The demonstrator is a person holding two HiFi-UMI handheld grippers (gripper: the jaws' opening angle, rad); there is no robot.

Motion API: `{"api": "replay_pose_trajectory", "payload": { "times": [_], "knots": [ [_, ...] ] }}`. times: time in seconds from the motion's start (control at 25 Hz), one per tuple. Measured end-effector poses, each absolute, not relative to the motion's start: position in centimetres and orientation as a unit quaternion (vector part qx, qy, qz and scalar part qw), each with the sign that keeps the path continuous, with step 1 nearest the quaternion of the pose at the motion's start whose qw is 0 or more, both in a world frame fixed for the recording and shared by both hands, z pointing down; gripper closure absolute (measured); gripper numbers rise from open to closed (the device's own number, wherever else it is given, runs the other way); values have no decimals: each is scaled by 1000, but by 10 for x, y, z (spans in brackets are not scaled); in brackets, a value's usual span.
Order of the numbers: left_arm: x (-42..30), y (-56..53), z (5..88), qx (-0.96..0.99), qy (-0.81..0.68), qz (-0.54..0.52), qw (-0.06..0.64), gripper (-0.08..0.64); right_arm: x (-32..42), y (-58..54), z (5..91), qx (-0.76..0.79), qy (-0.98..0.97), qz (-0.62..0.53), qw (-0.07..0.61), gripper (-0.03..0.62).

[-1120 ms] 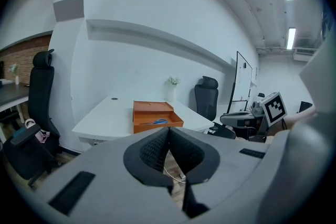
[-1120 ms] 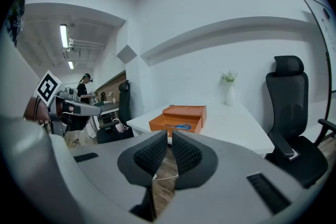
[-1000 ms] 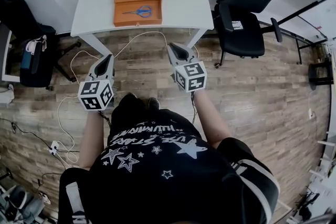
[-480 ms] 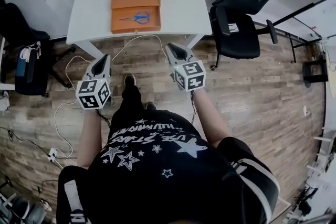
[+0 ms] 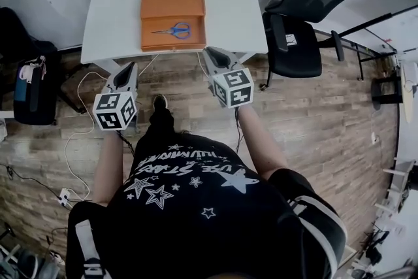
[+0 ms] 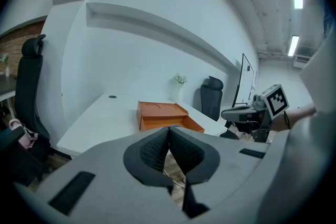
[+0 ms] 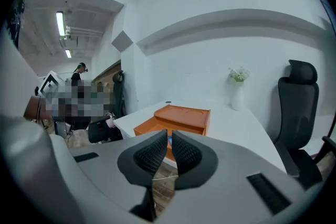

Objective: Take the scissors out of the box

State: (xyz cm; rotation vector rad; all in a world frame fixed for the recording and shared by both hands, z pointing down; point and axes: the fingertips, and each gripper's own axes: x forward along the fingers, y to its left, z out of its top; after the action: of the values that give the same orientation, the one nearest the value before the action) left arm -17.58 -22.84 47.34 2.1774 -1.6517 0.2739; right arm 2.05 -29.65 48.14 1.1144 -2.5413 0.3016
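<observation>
Nearer the surface [image 5: 114,16] edge than before: left tongs [image 5: 129,66] pressed together, right tongs [image 5: 211,53] all but closed, both empty. Blue-handled scissors [image 5: 172,30] flat inside open orange box [image 5: 171,45].

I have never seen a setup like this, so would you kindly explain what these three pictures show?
There is no robot here: a person holds a pair of hand tongs in each hand. The top-down picture comes from a camera on the person's head, showing the left tongs and the right tongs, each carrying a marker cube. The other two pictures come from cameras riding on the tongs, looking along their jaws. Ahead stands a white table with an open orange box; blue-handled scissors lie in it. Both tongs are empty, the left closed, the right all but closed.
</observation>
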Motion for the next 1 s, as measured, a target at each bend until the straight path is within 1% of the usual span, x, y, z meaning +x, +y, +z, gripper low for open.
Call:
{"api": "replay_pose_trajectory", "payload": {
  "times": [0.08,0.48,0.64,0.68,0.72,0.8,1.0],
  "knots": [
    [-182,-243,475,780,-586,96,198,541,12,-313,485,391,-894,112,189,535],
    [-222,-325,488,781,-580,99,209,541,-46,-388,526,314,-881,35,352,534],
    [-233,-356,490,781,-579,101,212,541,-59,-410,543,271,-875,26,399,530],
    [-235,-363,492,781,-578,101,213,541,-61,-416,547,264,-875,26,406,503],
    [-237,-368,493,782,-576,102,215,541,-63,-421,551,258,-873,25,413,459],
    [-241,-378,497,783,-573,104,219,541,-68,-428,558,242,-869,21,431,445],
    [-260,-399,504,780,-572,105,232,541,-82,-434,581,177,-848,3,500,443]
  ]
}}
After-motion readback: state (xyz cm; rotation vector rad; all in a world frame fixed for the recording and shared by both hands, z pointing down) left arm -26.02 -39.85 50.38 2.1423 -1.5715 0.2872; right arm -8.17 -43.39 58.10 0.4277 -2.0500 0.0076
